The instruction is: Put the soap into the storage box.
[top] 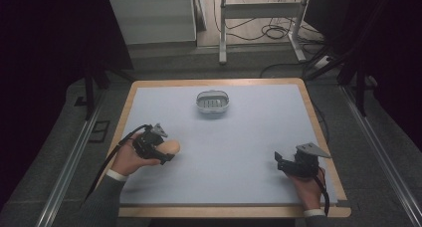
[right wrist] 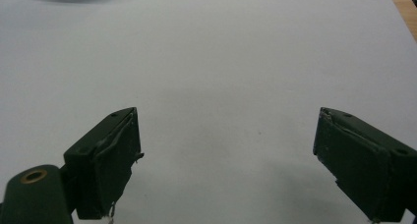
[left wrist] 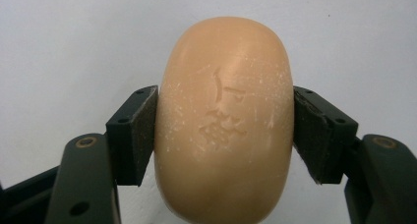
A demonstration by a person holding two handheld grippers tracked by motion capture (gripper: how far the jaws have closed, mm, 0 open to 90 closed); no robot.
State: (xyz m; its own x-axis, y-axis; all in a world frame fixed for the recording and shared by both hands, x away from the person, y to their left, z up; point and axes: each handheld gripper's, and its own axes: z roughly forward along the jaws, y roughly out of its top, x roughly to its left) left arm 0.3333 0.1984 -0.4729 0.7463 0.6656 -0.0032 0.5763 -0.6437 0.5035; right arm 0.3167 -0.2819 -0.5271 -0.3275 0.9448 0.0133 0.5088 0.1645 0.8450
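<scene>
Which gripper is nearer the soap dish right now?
Left. The left gripper, shut on the soap bar, sits in front of and left of the soap dish. The right gripper is open at the table's near right, farther off.

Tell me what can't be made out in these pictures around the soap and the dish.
- Underside of the soap bar: left gripper view, hidden by the bar itself, pinched in the left hand-held gripper.
- Soap in the high view: mostly covered by that gripper and the hand.
- Soap dish: high view, too small to read its inside ribs clearly.
- Right hand-held gripper: jaw bases cut off by the bottom edge of the right gripper view.
</scene>
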